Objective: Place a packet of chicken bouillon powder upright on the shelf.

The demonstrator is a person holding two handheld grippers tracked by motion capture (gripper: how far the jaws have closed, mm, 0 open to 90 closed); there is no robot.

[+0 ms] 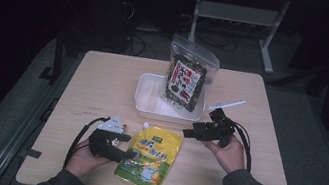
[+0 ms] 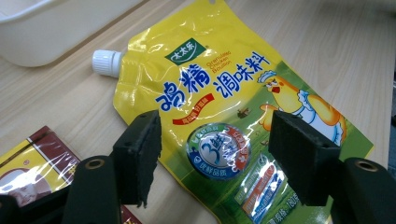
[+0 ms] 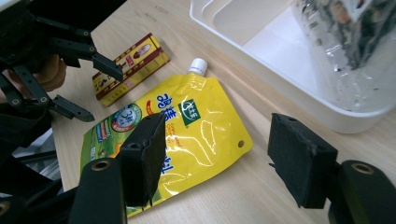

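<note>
Flat yellow glossy spouted seasoning pouch lies lower centre of frame on the wooden bench. Left tongs wide open over it, right tongs wide open, both empty. Risk: slick film slips or crumples; white tray may get knocked.

I see dark grey sleeves at the frame's bottom; both claws are black, the left claw topped by a grey three-cornered plate, the right claw trailing black cable.

Glossy yellow plastic pouch on matt pale wood-grain table; smooth white plastic tray.
</note>
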